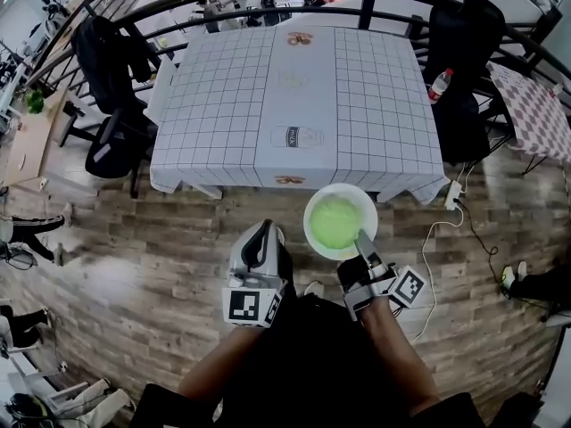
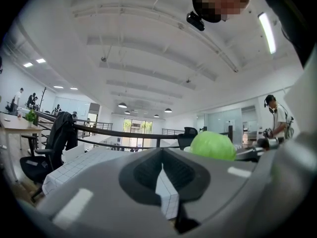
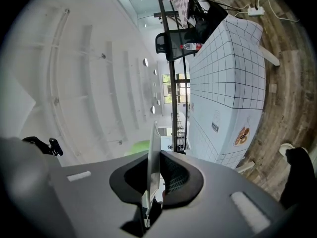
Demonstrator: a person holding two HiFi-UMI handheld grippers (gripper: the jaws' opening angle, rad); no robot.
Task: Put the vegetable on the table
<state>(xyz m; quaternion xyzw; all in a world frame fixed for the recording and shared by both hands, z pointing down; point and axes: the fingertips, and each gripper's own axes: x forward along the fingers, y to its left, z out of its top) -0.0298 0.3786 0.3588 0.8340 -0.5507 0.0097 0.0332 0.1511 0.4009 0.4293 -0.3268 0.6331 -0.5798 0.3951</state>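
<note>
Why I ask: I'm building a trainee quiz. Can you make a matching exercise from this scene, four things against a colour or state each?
Things:
1. vegetable
2. plate
3. left gripper
4. table

States:
A. jaws shut, nothing between them
B. covered with a checked cloth
C. green, lying on the plate
D. white, rim clamped by the right gripper

Pairs: 1-C, 2-D, 3-A, 4-B.

Prints on the tablecloth (image 1: pixel 214 105) cannot be read.
</note>
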